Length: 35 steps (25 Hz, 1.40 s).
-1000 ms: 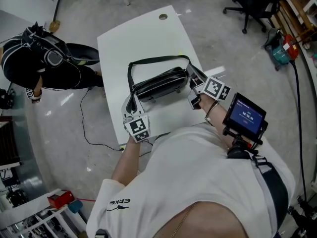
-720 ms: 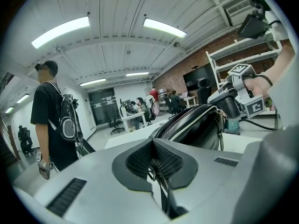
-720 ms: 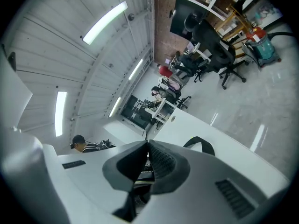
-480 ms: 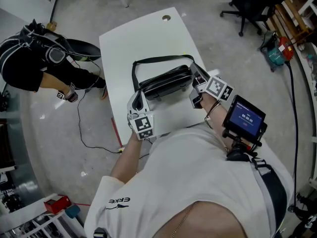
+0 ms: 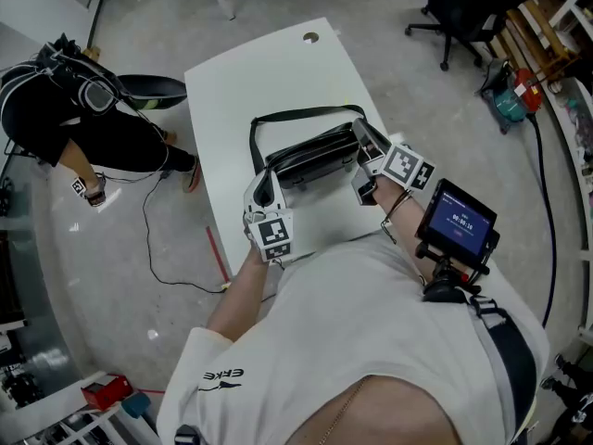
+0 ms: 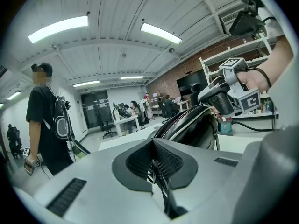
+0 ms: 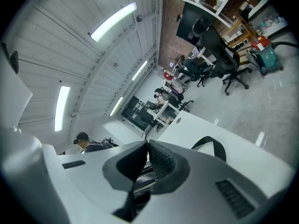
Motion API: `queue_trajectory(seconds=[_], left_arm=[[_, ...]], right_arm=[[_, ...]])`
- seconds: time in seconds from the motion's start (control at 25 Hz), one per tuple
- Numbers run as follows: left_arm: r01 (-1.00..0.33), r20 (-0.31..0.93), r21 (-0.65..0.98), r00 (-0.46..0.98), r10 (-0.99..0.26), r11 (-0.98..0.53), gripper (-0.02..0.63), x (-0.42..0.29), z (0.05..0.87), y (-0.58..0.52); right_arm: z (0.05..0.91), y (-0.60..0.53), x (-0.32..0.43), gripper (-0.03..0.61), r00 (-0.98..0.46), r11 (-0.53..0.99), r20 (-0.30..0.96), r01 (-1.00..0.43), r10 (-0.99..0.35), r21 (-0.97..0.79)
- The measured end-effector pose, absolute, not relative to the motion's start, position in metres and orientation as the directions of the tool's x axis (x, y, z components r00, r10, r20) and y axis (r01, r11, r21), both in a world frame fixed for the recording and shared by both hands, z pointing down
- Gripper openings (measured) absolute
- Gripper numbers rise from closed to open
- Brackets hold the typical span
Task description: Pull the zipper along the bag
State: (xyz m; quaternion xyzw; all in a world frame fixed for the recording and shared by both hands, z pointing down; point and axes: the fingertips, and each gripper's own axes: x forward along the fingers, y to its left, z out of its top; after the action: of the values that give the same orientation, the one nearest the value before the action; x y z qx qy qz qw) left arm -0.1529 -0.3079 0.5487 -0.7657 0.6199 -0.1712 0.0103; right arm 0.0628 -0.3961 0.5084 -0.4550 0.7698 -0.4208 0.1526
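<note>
A black bag with a long strap lies on the white table. My left gripper is at the bag's left end. In the left gripper view it is shut on a thin black zipper pull with a small metal ring, and the bag bulges just beyond. My right gripper is at the bag's right end. In the right gripper view it is shut on the bag's edge, with zipper teeth showing between the pads. The strap loops over the table behind.
A person in black with a backpack stands on the floor left of the table. A cable trails across the floor there. An office chair stands at the back right. A small screen rides on the right forearm.
The left gripper has edged slightly right along the bag, closer to the right gripper. Both stay shut. The person in black has shifted on the floor at left.
</note>
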Motion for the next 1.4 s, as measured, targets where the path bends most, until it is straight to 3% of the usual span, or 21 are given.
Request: queue_trajectory(seconds=[1.4], left_arm=[[-0.913, 0.237, -0.210, 0.299, -0.924, -0.349, 0.003, -0.100, 0.559, -0.326]], right_arm=[[0.495, -0.392, 0.043, 0.014, -0.576, 0.289, 0.135, -0.582, -0.806, -0.760]])
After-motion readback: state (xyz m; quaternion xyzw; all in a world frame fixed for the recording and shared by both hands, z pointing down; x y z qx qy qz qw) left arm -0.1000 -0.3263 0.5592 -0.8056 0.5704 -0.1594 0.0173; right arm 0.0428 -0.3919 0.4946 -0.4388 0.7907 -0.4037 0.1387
